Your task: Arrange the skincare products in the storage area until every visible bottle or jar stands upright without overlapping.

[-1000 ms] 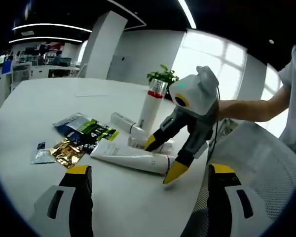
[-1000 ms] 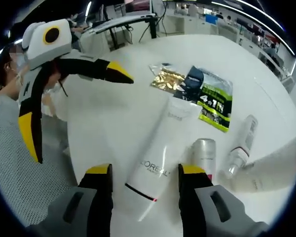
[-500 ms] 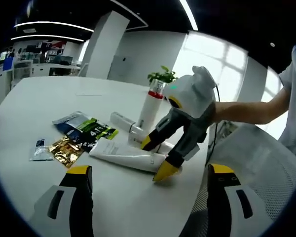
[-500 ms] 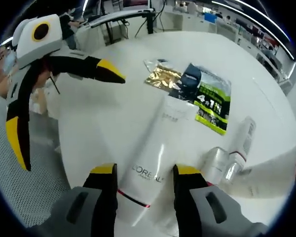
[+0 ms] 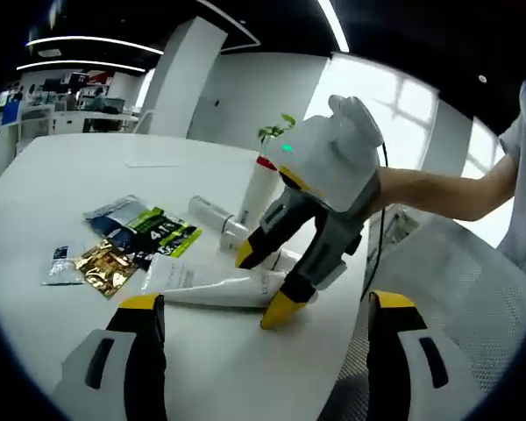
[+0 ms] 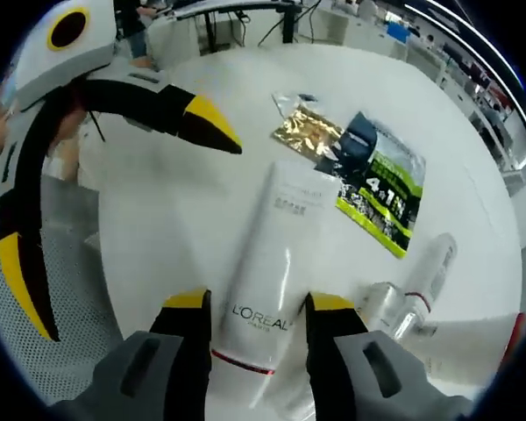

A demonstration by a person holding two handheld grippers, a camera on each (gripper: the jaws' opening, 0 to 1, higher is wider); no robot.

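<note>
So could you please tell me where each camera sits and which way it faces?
Left gripper view: rides the left gripper, low over the table, facing the right gripper astride the tube; a forearm shows.
Right gripper view: rides the right gripper, looking down along the tube; the left gripper enters from the left.
Shared: tube, green sachet.
</note>
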